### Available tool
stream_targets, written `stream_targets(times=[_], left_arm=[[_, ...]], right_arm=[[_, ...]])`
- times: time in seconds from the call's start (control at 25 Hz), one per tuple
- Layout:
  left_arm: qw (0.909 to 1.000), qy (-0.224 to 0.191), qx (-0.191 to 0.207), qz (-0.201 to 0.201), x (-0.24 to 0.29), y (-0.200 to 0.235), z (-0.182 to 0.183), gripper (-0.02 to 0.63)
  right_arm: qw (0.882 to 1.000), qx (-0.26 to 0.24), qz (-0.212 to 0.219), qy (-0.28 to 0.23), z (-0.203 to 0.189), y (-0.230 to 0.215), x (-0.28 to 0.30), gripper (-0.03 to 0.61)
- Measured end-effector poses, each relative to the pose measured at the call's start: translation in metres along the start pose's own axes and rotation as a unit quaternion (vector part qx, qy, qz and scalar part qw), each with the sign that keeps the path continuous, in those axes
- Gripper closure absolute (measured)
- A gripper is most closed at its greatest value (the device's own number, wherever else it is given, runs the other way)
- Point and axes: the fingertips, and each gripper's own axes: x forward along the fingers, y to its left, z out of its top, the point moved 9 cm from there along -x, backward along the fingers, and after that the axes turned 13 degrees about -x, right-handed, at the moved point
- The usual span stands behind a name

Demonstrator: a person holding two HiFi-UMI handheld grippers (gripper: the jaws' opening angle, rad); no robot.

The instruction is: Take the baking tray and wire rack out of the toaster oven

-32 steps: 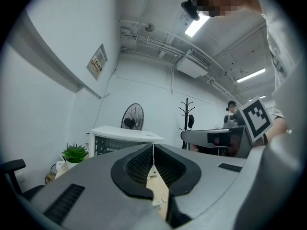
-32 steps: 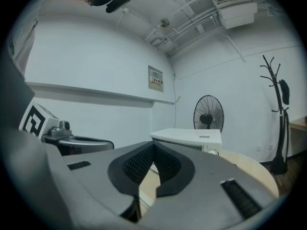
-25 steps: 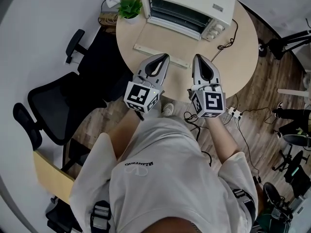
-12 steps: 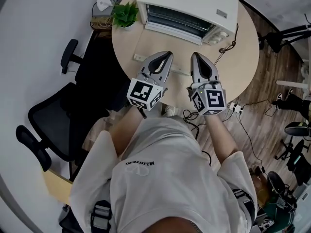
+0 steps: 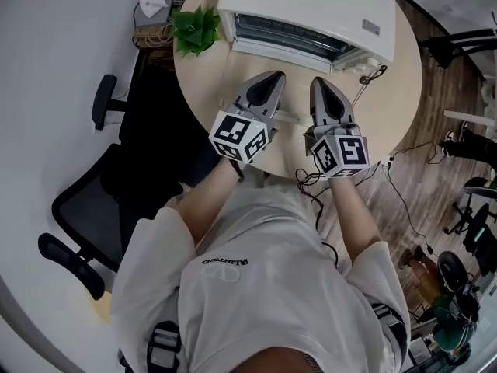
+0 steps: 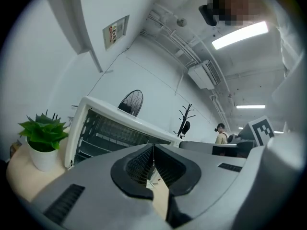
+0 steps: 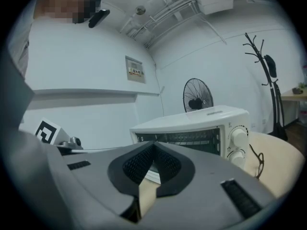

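- Head view: left tool [image 5: 273, 78] & right tool [image 5: 319, 84] side by side, low over the round counter [image 5: 396, 76], tips toward the white toaster oven [image 5: 311, 6] at the far edge, short of it. Oven mouth open toward them. Potted plant [image 5: 194, 28] just left of the oven; black office chair [image 5: 85, 200] left of the counter.
- Left gripper view: jaws pressed together, nothing btwn them. Oven ahead-left, wire rack [image 6: 100, 137] showing as bars inside the cavity; baking tray can't be told apart in there. Fan [image 6: 130, 102] & coat stand [image 6: 184, 123] behind.
- Right gripper view: jaws pressed together too, nothing held. Oven straight ahead, knobs [image 7: 237, 138] at its right end, bars inside.
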Motion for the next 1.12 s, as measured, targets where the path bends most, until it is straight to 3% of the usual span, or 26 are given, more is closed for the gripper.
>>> stream_targets(times=[0.24, 0.36, 0.4, 0.48, 0.56, 0.68, 0.8, 1.0, 1.12], left_arm=[[0.9936, 0.005, -0.109, -0.03, 0.027, 0.033, -0.012, 0.604], [0.9814, -0.004, -0.188, -0.041, 0.036, 0.049, -0.021, 0.604], [0.9764, -0.009, -0.211, -0.045, 0.039, 0.054, -0.023, 0.604], [0.9684, -0.018, -0.244, -0.047, 0.045, 0.063, -0.027, 0.604], [0.9648, -0.022, -0.258, -0.045, 0.051, 0.07, -0.031, 0.597], [0.96, -0.027, -0.276, -0.04, 0.062, 0.08, -0.036, 0.549], [0.9501, -0.038, -0.308, -0.032, 0.074, 0.091, -0.041, 0.503], [0.9294, -0.059, -0.364, -0.013, 0.094, 0.11, -0.053, 0.492], [0.9221, -0.069, -0.381, -0.006, 0.101, 0.118, -0.059, 0.492]], right_arm=[[0.999, 0.045, -0.01, 0.011, -0.022, -0.009, 0.025, 0.575], [0.992, 0.123, 0.011, -0.001, -0.033, -0.016, 0.035, 0.569], [0.987, 0.159, 0.019, -0.007, -0.037, -0.02, 0.039, 0.51], [0.974, 0.224, 0.026, -0.015, -0.048, -0.028, 0.048, 0.509], [0.965, 0.259, 0.024, -0.014, -0.058, -0.035, 0.056, 0.509], [0.962, 0.274, 0.025, -0.005, -0.069, -0.04, 0.066, 0.509], [0.952, 0.304, 0.021, -0.001, -0.082, -0.047, 0.077, 0.509], [0.928, 0.373, 0.002, -0.006, -0.101, -0.061, 0.096, 0.509], [0.909, 0.416, -0.011, -0.014, -0.111, -0.069, 0.106, 0.508]])
